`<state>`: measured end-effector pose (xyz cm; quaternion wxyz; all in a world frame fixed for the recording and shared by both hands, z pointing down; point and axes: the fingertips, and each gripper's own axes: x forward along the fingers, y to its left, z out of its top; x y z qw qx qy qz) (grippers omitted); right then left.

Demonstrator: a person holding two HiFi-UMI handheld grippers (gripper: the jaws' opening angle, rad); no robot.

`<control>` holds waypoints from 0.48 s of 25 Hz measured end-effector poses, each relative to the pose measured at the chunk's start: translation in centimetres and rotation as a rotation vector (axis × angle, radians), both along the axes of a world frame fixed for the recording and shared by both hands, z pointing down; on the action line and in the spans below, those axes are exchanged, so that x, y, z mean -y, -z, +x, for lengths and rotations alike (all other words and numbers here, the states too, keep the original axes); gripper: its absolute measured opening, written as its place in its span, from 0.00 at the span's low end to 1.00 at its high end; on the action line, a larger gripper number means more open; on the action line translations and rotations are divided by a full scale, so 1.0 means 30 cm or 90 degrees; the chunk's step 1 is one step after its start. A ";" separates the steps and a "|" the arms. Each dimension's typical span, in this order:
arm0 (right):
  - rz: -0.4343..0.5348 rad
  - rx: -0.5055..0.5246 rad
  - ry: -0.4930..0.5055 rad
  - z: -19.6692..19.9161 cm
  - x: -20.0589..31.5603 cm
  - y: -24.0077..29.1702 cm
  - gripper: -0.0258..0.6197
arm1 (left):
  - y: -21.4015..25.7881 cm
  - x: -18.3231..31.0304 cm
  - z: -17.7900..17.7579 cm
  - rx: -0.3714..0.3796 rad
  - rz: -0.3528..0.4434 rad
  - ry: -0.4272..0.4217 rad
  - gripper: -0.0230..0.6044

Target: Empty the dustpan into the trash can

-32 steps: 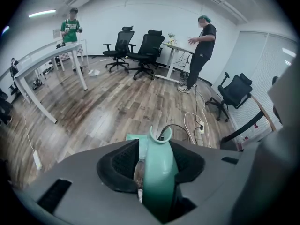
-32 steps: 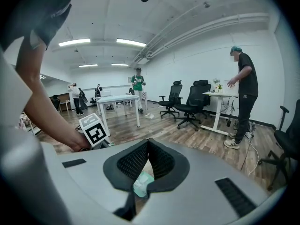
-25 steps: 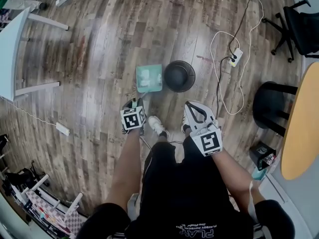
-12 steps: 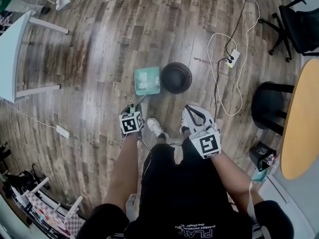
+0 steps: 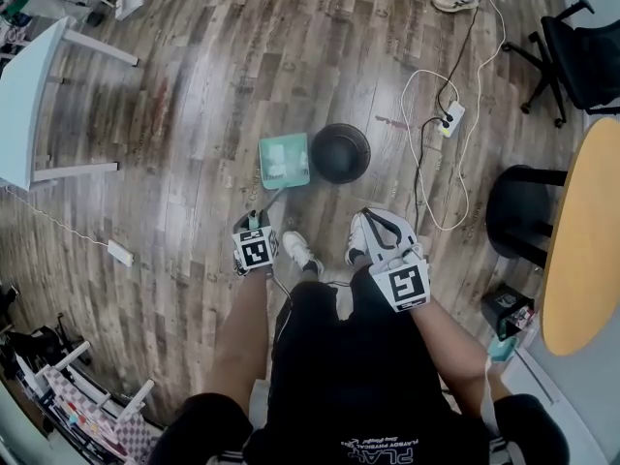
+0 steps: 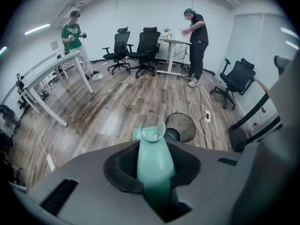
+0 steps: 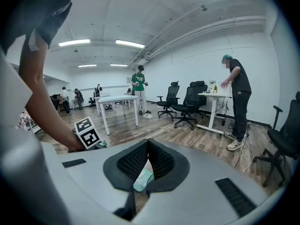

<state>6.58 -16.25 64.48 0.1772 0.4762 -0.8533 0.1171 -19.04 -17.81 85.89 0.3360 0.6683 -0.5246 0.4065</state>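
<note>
We are closing the left gripper [image 5: 256,219] on the dustpan [image 5: 285,160] handle, whose length is running straight ahead to the pan lying just beside the trash can [image 5: 361,143].

Dustpan [image 5: 285,160] smooth plastic, trash can [image 5: 339,152] wire mesh, floor [image 5: 223,76] glossy wood.

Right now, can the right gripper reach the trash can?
Probably not without stooping: the right gripper is held up by the person's body, and the trash can stands on the floor ahead. Nothing lies between them.
</note>
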 end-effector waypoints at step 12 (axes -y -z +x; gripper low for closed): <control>0.007 0.007 0.061 0.025 -0.049 0.030 0.08 | 0.184 -0.116 0.036 0.030 0.060 0.023 0.19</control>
